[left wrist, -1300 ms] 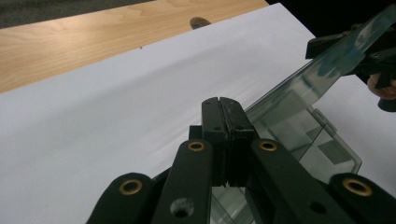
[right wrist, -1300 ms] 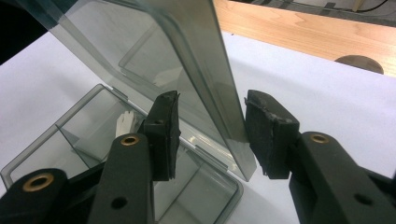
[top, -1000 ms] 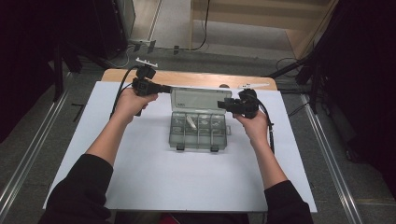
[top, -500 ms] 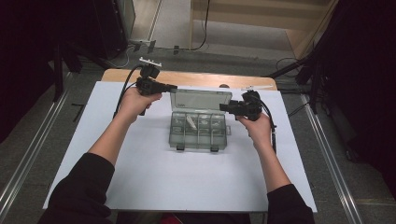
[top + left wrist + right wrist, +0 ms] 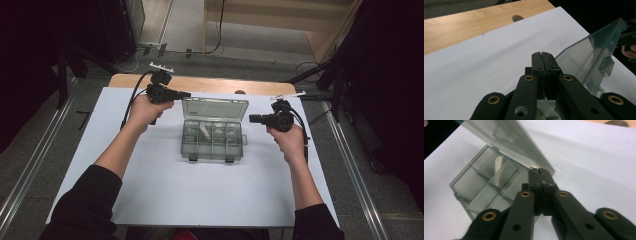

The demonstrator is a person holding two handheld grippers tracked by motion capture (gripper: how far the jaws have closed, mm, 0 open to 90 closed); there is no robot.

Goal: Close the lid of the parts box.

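Clear plastic box (image 5: 213, 139) (lid up) between grippers; both fingers (image 5: 541, 65) pressed together, empty.

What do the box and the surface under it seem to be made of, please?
The box looks like clear, grey-tinted hard plastic with a glossy finish: its dividers and a pale piece inside show through the walls, and the raised lid is see-through. The sheet under it looks like matte white paper or board, possibly laminate. The table beyond is light wood, or wood-look veneer, with visible grain.
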